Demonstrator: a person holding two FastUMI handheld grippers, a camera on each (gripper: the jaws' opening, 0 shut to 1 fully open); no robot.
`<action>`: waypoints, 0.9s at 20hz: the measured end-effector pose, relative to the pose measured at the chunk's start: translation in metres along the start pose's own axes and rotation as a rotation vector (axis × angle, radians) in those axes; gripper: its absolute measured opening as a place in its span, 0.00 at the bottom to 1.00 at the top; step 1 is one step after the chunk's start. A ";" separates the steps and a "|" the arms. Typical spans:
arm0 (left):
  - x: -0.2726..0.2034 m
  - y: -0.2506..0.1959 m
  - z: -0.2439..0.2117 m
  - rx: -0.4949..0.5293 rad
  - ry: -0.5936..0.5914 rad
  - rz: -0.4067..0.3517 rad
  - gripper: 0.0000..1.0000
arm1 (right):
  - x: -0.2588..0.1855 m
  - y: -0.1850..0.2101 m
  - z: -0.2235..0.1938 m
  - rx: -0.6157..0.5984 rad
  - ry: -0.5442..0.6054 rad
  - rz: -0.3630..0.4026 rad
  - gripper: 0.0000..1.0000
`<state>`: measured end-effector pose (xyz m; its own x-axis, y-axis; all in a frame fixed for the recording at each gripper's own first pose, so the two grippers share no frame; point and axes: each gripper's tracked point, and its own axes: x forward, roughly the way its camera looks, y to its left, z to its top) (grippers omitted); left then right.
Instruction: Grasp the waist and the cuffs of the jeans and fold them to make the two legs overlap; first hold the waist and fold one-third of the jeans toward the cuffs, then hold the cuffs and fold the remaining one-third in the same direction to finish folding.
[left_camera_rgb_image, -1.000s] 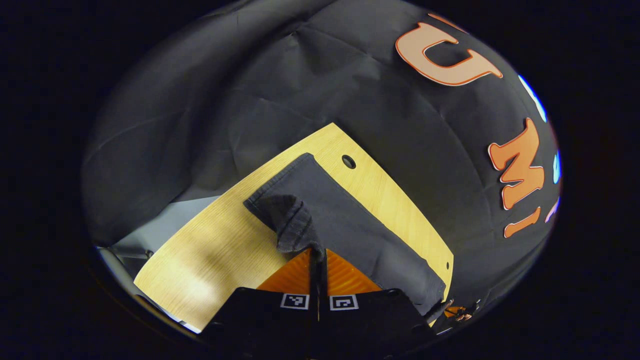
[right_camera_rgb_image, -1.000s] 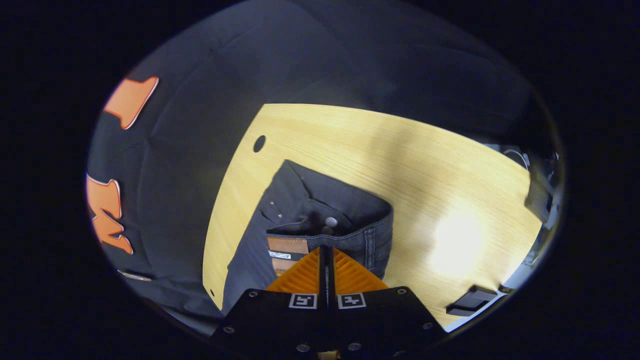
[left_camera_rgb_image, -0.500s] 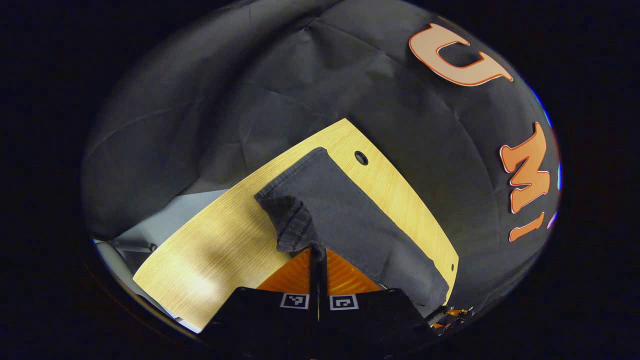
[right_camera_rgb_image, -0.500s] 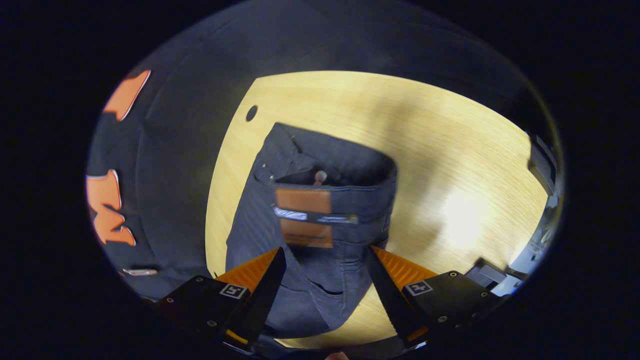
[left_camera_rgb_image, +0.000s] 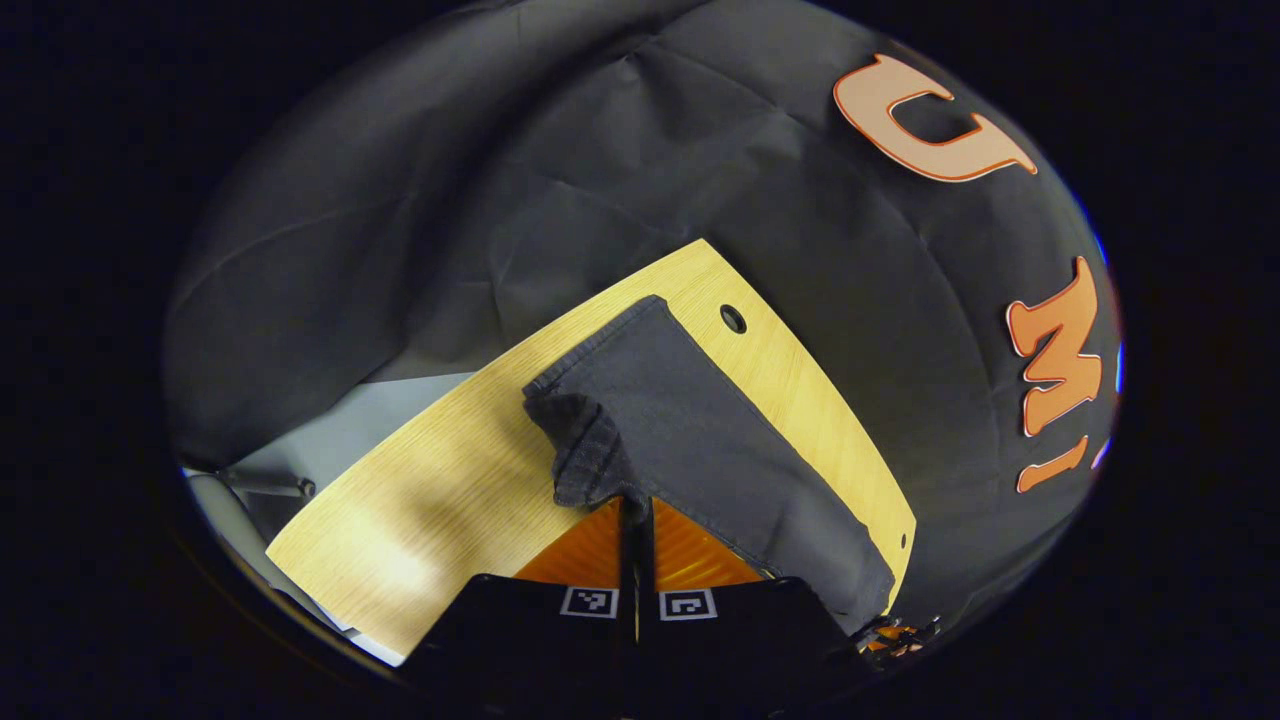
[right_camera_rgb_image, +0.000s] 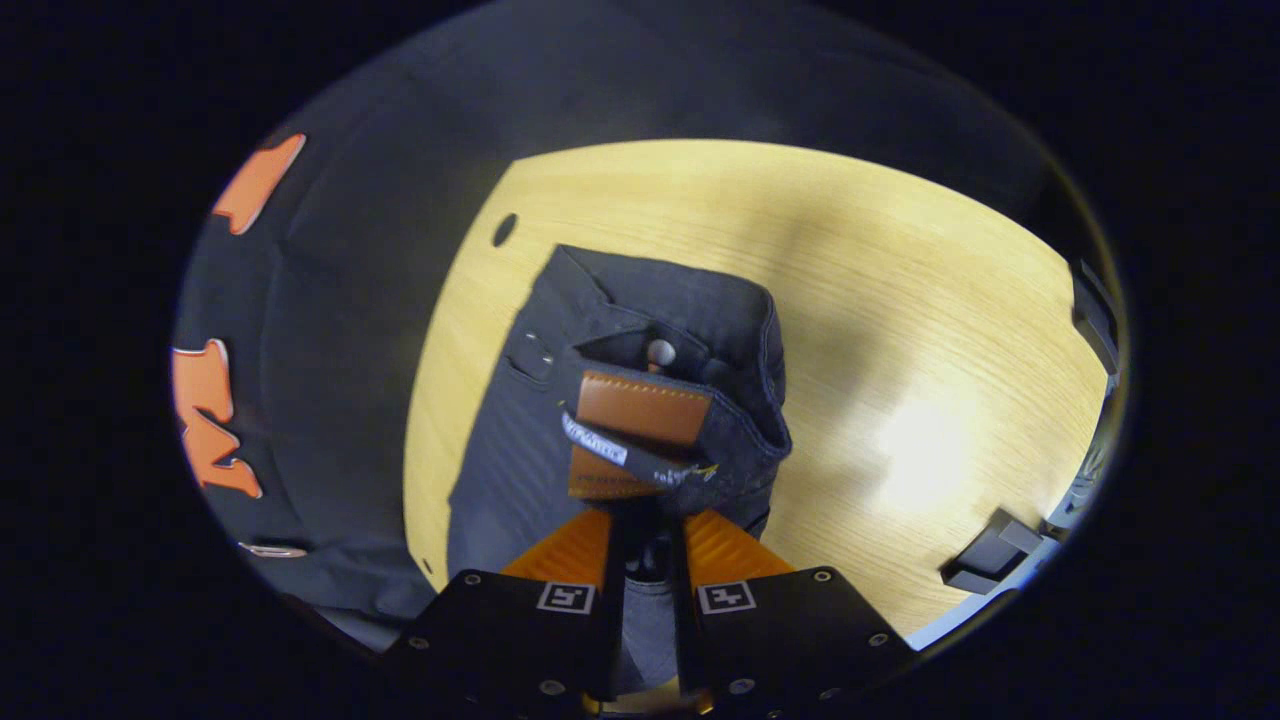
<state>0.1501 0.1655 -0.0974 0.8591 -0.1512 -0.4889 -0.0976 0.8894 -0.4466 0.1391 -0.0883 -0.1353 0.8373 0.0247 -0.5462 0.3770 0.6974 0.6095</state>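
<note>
Dark grey denim jeans (right_camera_rgb_image: 520, 440) lying along the light wooden tabletop's (right_camera_rgb_image: 900, 330) wall-side edge, cuff (left_camera_rgb_image: 585, 455) pinched in the left gripper (left_camera_rgb_image: 634, 510), waistband with brown leather patch (right_camera_rgb_image: 640, 420) clamped between the right gripper's (right_camera_rgb_image: 645, 530) nearly closed fingers.

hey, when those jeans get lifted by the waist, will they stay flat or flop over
Likely flop: the jeans already bunch and curl at the waistband where the right tongs pinch them. The cuff in the left tongs droops too. The thick denim probably sags heavily rather than slipping.
</note>
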 end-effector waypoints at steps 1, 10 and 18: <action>0.000 -0.003 0.001 0.003 0.002 -0.012 0.01 | -0.006 0.004 0.005 0.035 -0.020 0.007 0.17; 0.007 -0.023 0.045 -0.032 -0.004 -0.105 0.00 | -0.036 0.068 0.036 0.141 -0.092 0.192 0.11; 0.065 -0.039 0.082 -0.038 0.091 -0.075 0.01 | -0.018 0.117 0.060 0.174 -0.111 0.150 0.11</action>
<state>0.2514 0.1565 -0.0501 0.8155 -0.2567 -0.5186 -0.0555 0.8574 -0.5116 0.1921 -0.0496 -0.0200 0.9238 0.0330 -0.3815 0.2997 0.5578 0.7740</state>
